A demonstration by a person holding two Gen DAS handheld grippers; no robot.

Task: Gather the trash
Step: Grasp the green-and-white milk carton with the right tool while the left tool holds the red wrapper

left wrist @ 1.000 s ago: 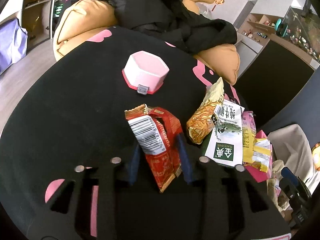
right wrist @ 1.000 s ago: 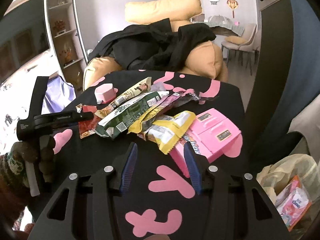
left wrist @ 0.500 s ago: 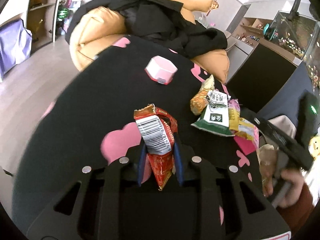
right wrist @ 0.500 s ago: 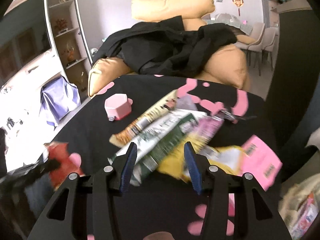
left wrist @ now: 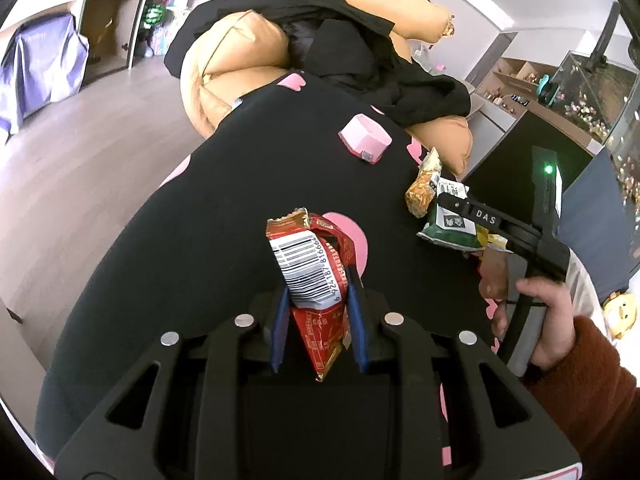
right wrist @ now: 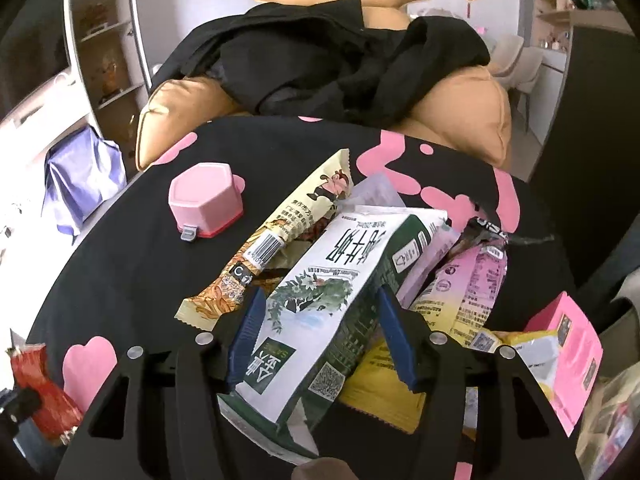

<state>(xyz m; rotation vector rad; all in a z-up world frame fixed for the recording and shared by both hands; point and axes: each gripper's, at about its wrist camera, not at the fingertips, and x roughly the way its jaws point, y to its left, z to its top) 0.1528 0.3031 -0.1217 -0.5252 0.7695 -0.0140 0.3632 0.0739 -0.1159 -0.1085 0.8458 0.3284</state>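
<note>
In the left wrist view my left gripper [left wrist: 316, 296] is shut on a red snack wrapper [left wrist: 310, 256] with a white barcode label, held above the black tablecloth [left wrist: 220, 220]. The same wrapper [right wrist: 40, 396] shows at the lower left of the right wrist view. My right gripper [right wrist: 320, 320] is over the trash pile, its jaws opening, with a green-and-white milk carton [right wrist: 340, 280] lying between the blue fingers [right wrist: 250, 320]. A hand [left wrist: 540, 320] holds the right gripper [left wrist: 452, 208] at the pile's edge.
A pink hexagonal box [right wrist: 205, 200] stands left of the pile. An orange snack wrapper [right wrist: 280, 240], pink and yellow wrappers [right wrist: 468, 292] and a pink carton [right wrist: 568, 352] lie around the milk carton. Behind the table is an orange sofa [right wrist: 472, 120] with black clothing [right wrist: 320, 60].
My left gripper closed on the red wrapper and drew it back, away from the pile. The right gripper moved forward over the pile, straddled the milk carton and spread its jaws wider.
</note>
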